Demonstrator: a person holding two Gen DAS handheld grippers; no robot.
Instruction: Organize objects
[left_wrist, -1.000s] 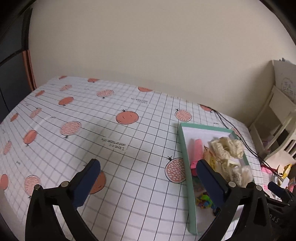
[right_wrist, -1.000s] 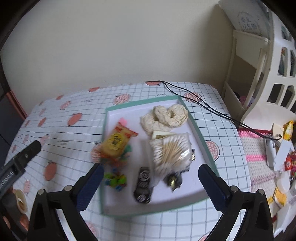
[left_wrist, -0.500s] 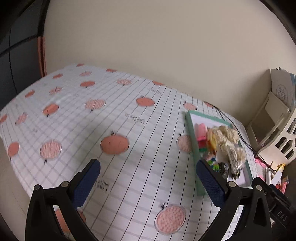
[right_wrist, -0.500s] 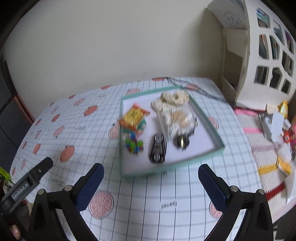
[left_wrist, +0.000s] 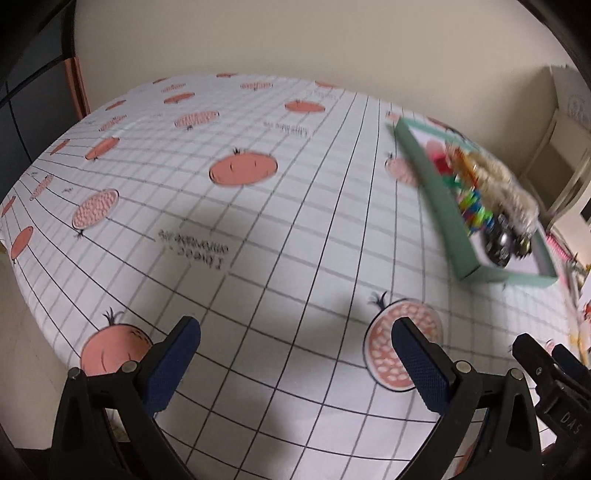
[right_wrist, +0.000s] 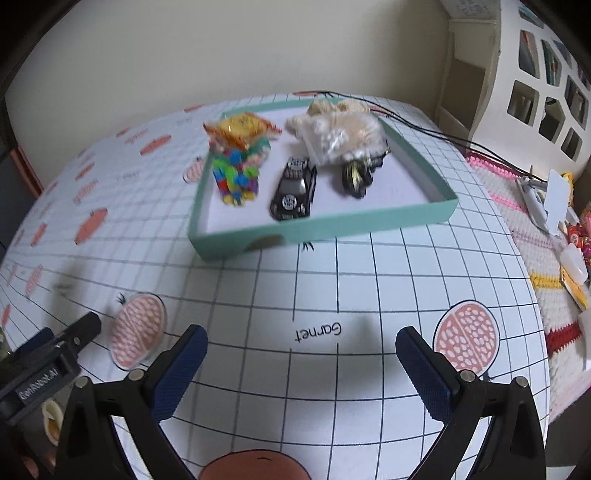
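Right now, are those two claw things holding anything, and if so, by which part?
Nothing is held. The left gripper and the right gripper both stand open over the tablecloth, with nothing between their pads. The toys lie untouched in the green tray.

Before me: a plain cream wall (right_wrist: 229, 48); a table under a grid-lined cloth (right_wrist: 369, 266) printed with pomegranates; to my right, a white cubby shelf (right_wrist: 535, 81) and a striped crocheted mat (right_wrist: 532, 236).

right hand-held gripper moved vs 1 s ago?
Yes. The right hand-held gripper has pulled back from the teal tray: a second ago the tray sat between its fingers, now it lies far ahead with bare tablecloth between them.
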